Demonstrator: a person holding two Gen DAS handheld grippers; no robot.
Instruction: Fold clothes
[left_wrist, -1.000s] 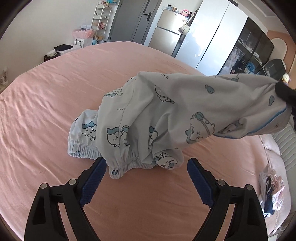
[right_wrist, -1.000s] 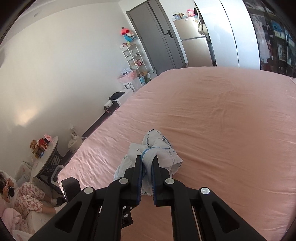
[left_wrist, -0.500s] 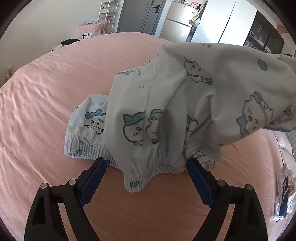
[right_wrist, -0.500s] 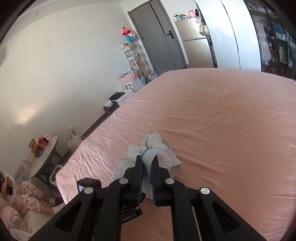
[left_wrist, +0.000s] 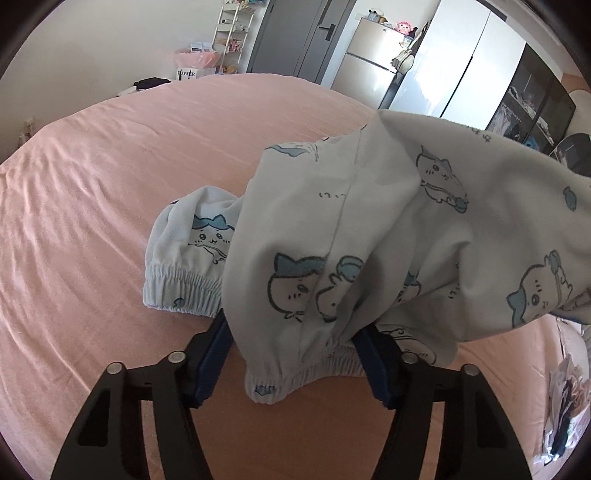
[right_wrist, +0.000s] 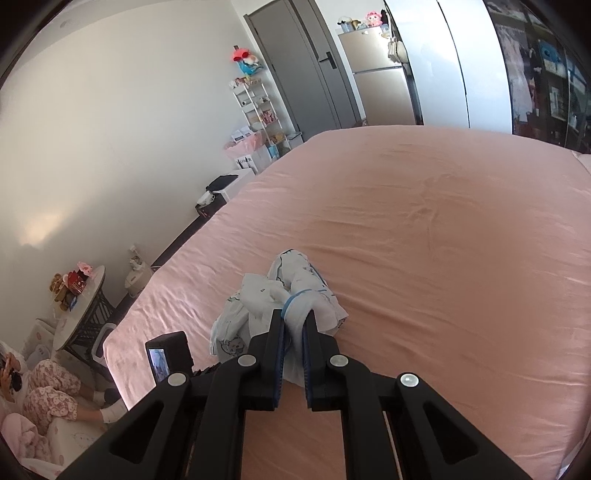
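The pale blue pyjama bottoms (left_wrist: 369, 236), printed with cartoon cats, lie partly on the pink bed (left_wrist: 110, 184) and partly lifted off it; one gathered elastic edge rests on the sheet, while the rest of the cloth rises toward the far right of the bed; the left gripper (left_wrist: 295, 354) is spread wide just above the bed, its blue-padded fingers (left_wrist: 210, 362) on either side of the nearer elastic hem, which droops between them; whether the pads touch the cloth cannot be told; the right gripper (right_wrist: 293, 332) is pressed together on a bunched fold of the pyjama bottoms (right_wrist: 295, 295) with blue piping, raised over the bed; a round side table (right_wrist: 79, 306) stands beside the bed's near left corner; a fridge (right_wrist: 384, 85) stands beyond the bed's far end.
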